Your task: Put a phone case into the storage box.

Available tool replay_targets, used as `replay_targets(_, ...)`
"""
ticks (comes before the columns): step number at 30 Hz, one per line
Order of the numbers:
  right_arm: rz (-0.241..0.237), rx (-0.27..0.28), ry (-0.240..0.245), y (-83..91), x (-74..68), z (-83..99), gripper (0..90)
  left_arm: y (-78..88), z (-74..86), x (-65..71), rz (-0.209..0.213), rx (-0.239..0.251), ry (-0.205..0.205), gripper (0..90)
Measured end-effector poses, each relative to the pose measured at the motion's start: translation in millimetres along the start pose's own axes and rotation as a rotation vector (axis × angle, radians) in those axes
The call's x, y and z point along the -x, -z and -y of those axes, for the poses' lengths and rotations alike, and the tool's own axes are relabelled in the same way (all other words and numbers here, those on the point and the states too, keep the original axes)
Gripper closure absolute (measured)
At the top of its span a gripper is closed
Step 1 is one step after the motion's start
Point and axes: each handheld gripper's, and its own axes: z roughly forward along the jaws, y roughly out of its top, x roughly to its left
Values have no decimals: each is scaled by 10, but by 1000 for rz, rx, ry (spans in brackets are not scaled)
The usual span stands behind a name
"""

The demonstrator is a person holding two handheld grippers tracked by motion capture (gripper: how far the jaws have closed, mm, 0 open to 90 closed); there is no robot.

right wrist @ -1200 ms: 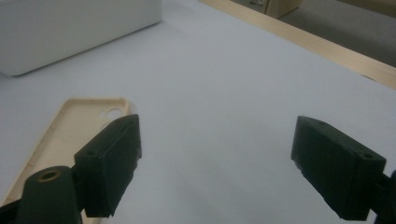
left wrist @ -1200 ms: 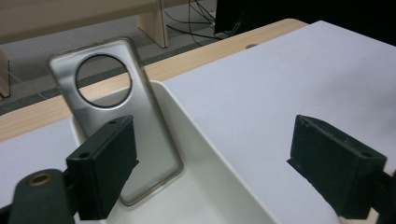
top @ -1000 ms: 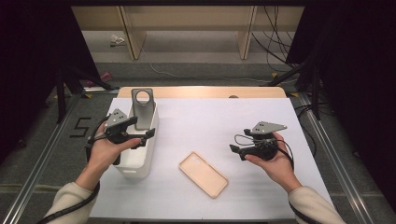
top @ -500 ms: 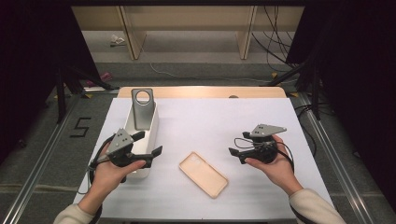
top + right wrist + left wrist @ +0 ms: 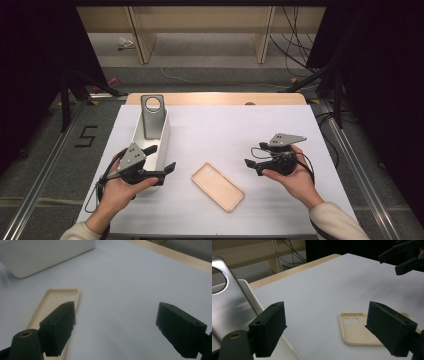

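A beige phone case (image 5: 218,186) lies flat, hollow side up, near the middle front of the white table (image 5: 230,130); I also see this case (image 5: 358,330) in the left gripper view and the case (image 5: 53,307) in the right gripper view. A grey metallic phone case (image 5: 152,116) leans upright in the far end of a white bin (image 5: 160,150), and the grey case (image 5: 227,305) is close at left. My left gripper (image 5: 161,161) is open over the bin's near end. My right gripper (image 5: 256,157) is open, right of the beige case.
The table's wooden far edge (image 5: 215,98) borders a floor with cables (image 5: 295,35) and shelf legs. Metal rails (image 5: 45,170) run along both sides. In the left gripper view, the right gripper (image 5: 403,258) shows at top right.
My left gripper has drawn back toward the person, from beside the upright grey case to the bin's near end. The right gripper has barely moved.
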Motion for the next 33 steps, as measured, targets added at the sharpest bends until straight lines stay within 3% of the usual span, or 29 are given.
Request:
replay_targets(12,1,-12,-12,-12,18,4,170,-27,10,5,-10,-6,11,153)
replay_targets(15,-7,-29,-18,-15,8,3,261,-32,12,12,-17,-14,11,157)
replay_targets(17,-21,-50,0,-8,-8,7,403,-34,-2,13,-27,-10,9,158)
replay_targets(22,-56,-173,32,-31,-67,42,748,-35,-3,13,-39,-18,10,164)
replay_targets(25,-92,-272,55,-75,-124,41,862,-31,-2,11,-38,-18,10,165)
replay_targets(29,-125,-403,55,-186,-185,76,900,-33,-1,13,-36,-18,10,165)
replay_targets(33,-145,-467,63,-267,-237,77,900,-40,-7,21,-32,-18,6,165)
